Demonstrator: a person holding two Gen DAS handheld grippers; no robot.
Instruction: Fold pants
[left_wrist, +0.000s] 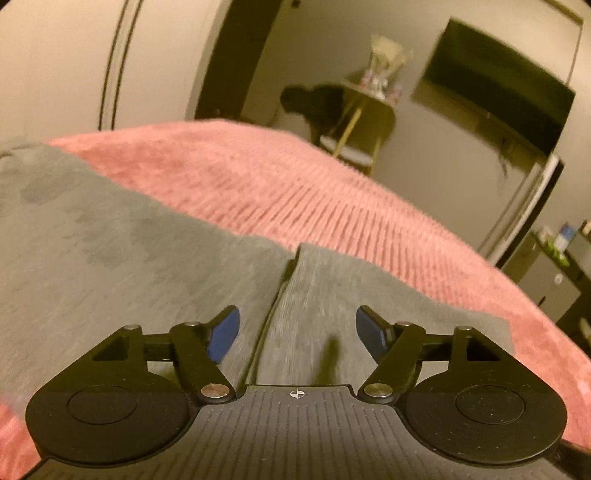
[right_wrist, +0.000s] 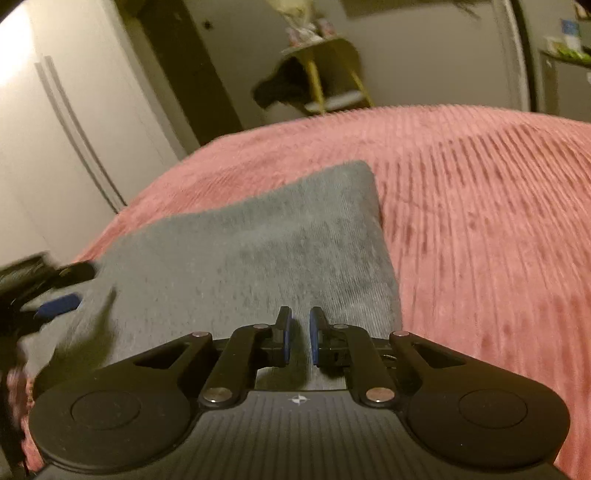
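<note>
The grey pants are laid flat on the pink ribbed bedspread of the bed. The left gripper is positioned over the fabric, fingers spread wide, nothing grasped. The right gripper is nearly clenched; no fabric is seen between its fingers.

1 pants, prob. 2 hand-held grippers

No readable text, brand or number shows in either view. The only sign is a small round crosshair mark printed on the ribbed body of each gripper, at 6 o'clock in its own wrist view. Labels on the far shelf items are too blurred to read.
</note>
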